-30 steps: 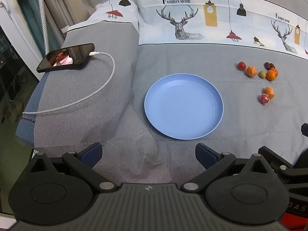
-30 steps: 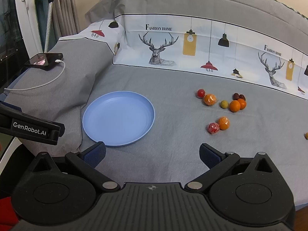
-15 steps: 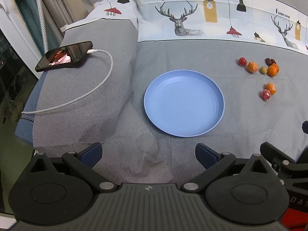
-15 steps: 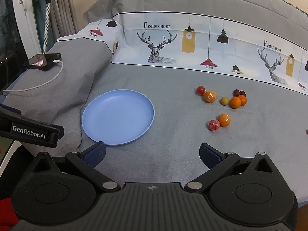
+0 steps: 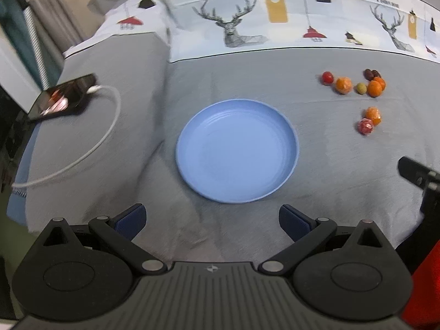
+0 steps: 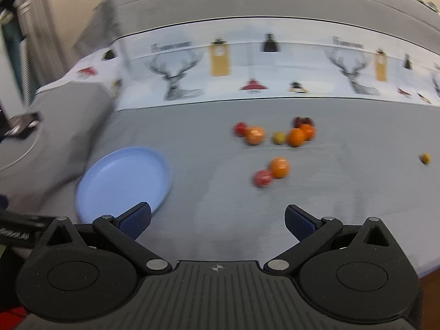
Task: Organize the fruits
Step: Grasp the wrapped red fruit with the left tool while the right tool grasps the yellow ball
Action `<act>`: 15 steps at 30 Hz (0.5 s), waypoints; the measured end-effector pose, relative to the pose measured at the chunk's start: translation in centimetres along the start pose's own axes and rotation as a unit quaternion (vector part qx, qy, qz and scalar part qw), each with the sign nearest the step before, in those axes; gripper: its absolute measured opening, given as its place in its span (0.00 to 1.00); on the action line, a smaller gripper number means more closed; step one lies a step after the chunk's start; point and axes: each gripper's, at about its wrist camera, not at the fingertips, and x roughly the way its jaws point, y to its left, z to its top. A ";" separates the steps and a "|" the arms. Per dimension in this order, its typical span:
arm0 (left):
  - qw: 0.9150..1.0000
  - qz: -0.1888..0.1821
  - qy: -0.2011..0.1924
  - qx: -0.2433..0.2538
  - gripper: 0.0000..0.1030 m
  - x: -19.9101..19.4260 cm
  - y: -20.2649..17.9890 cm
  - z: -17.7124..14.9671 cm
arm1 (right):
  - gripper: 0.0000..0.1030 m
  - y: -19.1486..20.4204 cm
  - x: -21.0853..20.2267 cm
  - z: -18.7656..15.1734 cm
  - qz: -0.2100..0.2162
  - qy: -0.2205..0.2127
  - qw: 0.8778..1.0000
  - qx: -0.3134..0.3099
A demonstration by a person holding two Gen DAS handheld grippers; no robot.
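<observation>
An empty blue plate [image 5: 237, 152] lies on the grey bedspread, just ahead of my open, empty left gripper [image 5: 211, 221]. It also shows at the left of the right wrist view [image 6: 121, 178]. Several small fruits lie to its right: a far row of oranges [image 6: 295, 137], a red one [image 6: 240, 128], a green one [image 6: 278, 137] and dark ones [image 6: 301, 121]. Nearer sit an orange [image 6: 279, 167] and a red wrapped fruit [image 6: 262, 178]. A lone small fruit [image 6: 425, 158] lies far right. My right gripper [image 6: 217, 221] is open and empty, short of the near pair.
A phone [image 5: 63, 97] with a white charging cable [image 5: 110, 126] rests on a raised pillow at the left. A deer-print sheet band [image 5: 247, 27] runs along the back. The bed's near edge lies just under both grippers.
The right gripper has swung right and forward toward the fruits; its view is motion-blurred. The left gripper has shifted a little toward the plate. Both stay open.
</observation>
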 end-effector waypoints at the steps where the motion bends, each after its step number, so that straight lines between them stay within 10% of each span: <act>1: 1.000 -0.004 -0.001 0.003 1.00 0.1 -0.5 0.4 | 1.00 -0.8 0.2 0.1 -0.008 0.000 1.000 0.009; 15: 0.989 -0.110 -0.010 0.098 1.00 5.1 -15.4 7.7 | 1.00 -21.3 0.5 3.0 -0.188 -0.030 0.964 0.187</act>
